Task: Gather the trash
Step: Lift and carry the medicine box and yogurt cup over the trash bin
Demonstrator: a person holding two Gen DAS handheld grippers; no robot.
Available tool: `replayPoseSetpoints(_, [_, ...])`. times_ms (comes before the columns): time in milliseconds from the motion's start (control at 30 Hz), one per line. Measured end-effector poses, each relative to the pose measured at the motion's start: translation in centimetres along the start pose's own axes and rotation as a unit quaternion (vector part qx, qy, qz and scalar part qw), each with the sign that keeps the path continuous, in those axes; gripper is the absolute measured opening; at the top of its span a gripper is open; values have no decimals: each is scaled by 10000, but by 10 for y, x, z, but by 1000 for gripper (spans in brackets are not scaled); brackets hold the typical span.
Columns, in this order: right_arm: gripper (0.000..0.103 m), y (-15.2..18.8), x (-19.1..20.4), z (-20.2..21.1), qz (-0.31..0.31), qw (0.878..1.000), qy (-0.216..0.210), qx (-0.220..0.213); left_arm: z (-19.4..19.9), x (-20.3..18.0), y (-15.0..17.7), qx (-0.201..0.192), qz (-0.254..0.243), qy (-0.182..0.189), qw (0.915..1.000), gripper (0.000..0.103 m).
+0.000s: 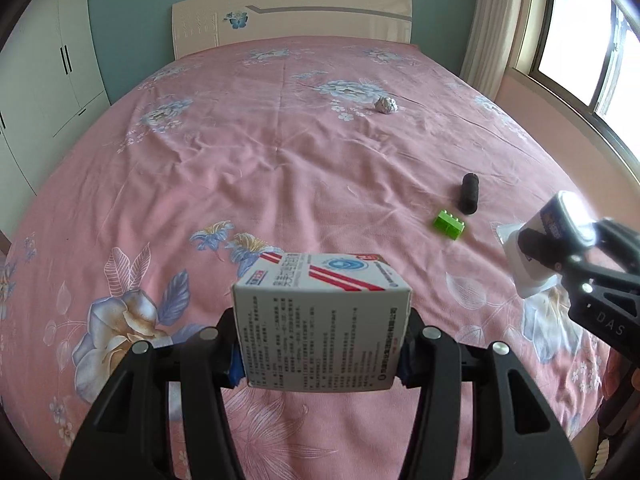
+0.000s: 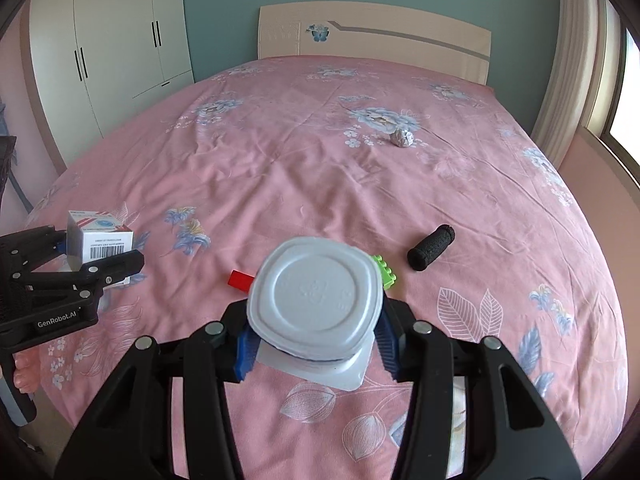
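My left gripper (image 1: 322, 354) is shut on a white medicine box (image 1: 322, 320) with printed text and red stripes, held above the pink bed; it also shows in the right wrist view (image 2: 100, 238). My right gripper (image 2: 316, 344) is shut on a white plastic yogurt cup (image 2: 316, 300), bottom facing the camera; it also shows at the right in the left wrist view (image 1: 548, 240). A crumpled paper ball (image 1: 386, 105) lies far up the bed, also seen in the right wrist view (image 2: 402, 137).
A pink floral bedsheet (image 1: 260, 160) covers the bed. A black foam cylinder (image 1: 469, 193) and a green toy brick (image 1: 449, 224) lie at right. A red block (image 2: 240, 280) lies behind the cup. A white wardrobe (image 2: 112, 40) stands left, a window (image 1: 580, 40) right.
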State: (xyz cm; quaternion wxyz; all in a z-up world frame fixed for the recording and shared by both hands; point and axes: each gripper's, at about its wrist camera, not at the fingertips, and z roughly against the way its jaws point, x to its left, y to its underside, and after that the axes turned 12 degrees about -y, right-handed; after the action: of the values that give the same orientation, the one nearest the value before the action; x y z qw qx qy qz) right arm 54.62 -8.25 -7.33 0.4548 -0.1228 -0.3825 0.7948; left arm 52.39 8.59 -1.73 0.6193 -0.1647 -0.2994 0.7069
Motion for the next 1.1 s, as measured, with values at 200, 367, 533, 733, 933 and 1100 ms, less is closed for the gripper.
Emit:
replayPoseSetpoints(200, [50, -8, 31, 72, 289, 9989, 192, -305, 71, 11, -4, -397, 18, -143, 9991, 56])
replayPoseSetpoints(367, [50, -9, 60, 130, 482, 9969, 273, -553, 131, 22, -1, -685, 50, -247, 9973, 56])
replayPoseSetpoints(533, [50, -4, 89, 188, 687, 9939, 337, -789, 189, 30, 11, -992, 62, -286, 9946, 56])
replayPoseSetpoints(733, [50, 11, 126, 252, 918, 9898, 399, -1013, 251, 36, 34, -1297, 14, -314, 9911, 56])
replayPoseSetpoints(933, [50, 35, 162, 302, 1178, 9854, 437, -1149, 299, 41, 60, -1537, -2, -237, 9878, 56])
replayPoseSetpoints(1100, [50, 58, 184, 327, 1304, 9837, 420, -1162, 323, 39, 86, -1630, -148, -210, 9863, 56])
